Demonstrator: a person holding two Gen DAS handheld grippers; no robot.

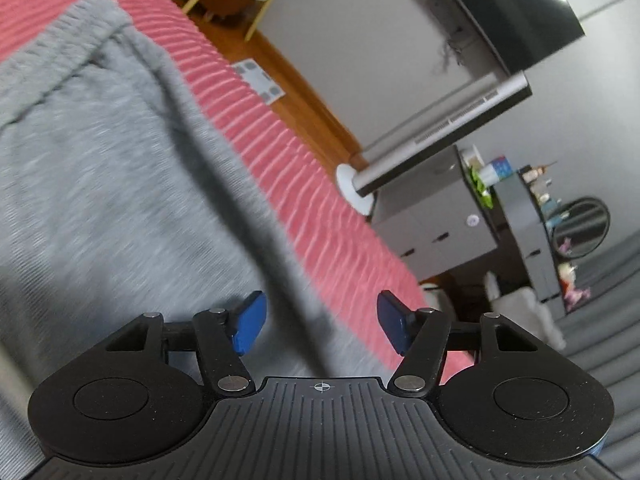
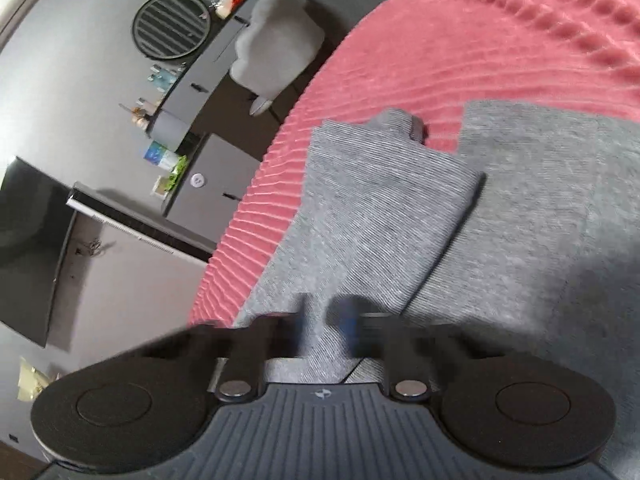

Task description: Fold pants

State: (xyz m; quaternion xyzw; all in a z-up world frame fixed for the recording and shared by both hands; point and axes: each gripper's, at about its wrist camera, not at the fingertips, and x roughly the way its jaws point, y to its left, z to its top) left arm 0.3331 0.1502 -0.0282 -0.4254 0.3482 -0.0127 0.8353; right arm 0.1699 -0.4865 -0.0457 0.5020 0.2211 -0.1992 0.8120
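Note:
Grey sweatpants (image 1: 104, 168) lie on a pink ribbed bedspread (image 1: 280, 152). The left wrist view shows the elastic waistband (image 1: 60, 44) at the top left. My left gripper (image 1: 318, 326) is open and empty, with its blue pads just above a dark fold line in the fabric. In the right wrist view the pants (image 2: 540, 216) show both leg ends, one leg (image 2: 372, 200) lying over the other. My right gripper (image 2: 324, 320) is blurred by motion, with its blue fingers close together and grey fabric between them.
The bedspread edge (image 2: 248, 216) drops off toward a wooden floor (image 1: 304, 92). Beyond it stand a grey cabinet (image 1: 432, 216), a dark TV (image 1: 504, 12), shelves with small items (image 1: 536, 200) and a grey chair (image 2: 276, 40).

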